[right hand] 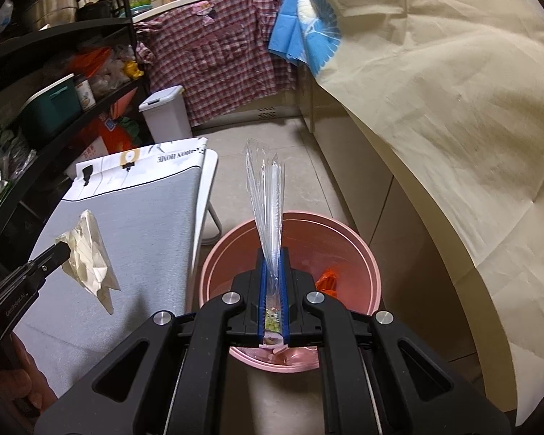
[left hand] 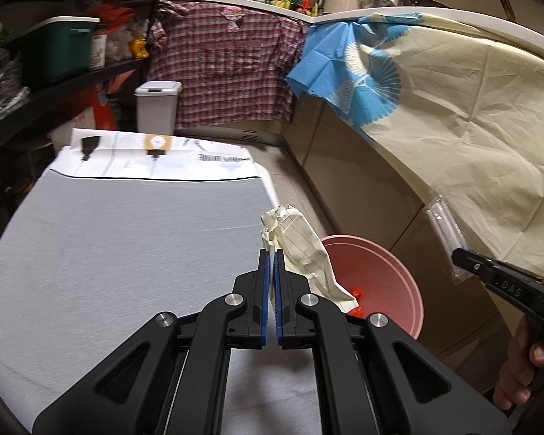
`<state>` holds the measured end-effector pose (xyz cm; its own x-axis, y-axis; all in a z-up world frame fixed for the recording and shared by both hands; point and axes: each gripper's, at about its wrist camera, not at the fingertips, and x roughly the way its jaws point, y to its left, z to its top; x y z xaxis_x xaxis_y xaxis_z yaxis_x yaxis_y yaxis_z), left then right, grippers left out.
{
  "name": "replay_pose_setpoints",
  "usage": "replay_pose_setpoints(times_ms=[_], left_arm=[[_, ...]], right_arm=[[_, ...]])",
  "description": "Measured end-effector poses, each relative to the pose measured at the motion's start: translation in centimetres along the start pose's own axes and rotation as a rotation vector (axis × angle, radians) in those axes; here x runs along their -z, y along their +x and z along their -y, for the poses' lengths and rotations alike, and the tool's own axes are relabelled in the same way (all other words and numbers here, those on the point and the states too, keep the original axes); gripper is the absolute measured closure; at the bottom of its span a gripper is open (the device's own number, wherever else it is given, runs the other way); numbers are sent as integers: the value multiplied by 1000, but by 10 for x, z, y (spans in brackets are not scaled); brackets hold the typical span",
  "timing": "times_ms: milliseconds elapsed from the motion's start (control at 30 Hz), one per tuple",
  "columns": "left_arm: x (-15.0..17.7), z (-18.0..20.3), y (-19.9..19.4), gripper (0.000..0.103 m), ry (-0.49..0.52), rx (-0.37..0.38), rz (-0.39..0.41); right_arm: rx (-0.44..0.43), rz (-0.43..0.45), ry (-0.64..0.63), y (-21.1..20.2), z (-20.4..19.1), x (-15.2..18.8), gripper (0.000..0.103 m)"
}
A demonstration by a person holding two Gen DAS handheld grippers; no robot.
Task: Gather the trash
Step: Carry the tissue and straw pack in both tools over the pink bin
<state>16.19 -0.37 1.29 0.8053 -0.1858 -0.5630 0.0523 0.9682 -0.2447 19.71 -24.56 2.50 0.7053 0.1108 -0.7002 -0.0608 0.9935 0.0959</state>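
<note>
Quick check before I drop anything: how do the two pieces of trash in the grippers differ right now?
The left gripper holds crumpled lined paper, opaque and cream; the right gripper holds a clear plastic wrapper, see-through and long. The paper hangs beside the table edge, short of the pink bin; the wrapper sticks up over the bin's opening. Both are clamped in shut jaws.

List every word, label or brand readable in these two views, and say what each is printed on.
"DAS": on the black body of the right tongs, seen from the left wrist view.
"GenRobot.AI": on the black body of the left tongs, seen from the right wrist view.
"...RON HOME": upside down on the white cloth at the table's far end; its first letters are unclear.
Labels on the shelf jars and counter bottles are too small to read.
</note>
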Motion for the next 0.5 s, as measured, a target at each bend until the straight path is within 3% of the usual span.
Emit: replay_pose_setpoints(times_ms=[500], left_arm=[[3, 60, 56, 100, 99, 119, -8]], right_arm=[[23, -51, 71, 30, 24, -6, 96]])
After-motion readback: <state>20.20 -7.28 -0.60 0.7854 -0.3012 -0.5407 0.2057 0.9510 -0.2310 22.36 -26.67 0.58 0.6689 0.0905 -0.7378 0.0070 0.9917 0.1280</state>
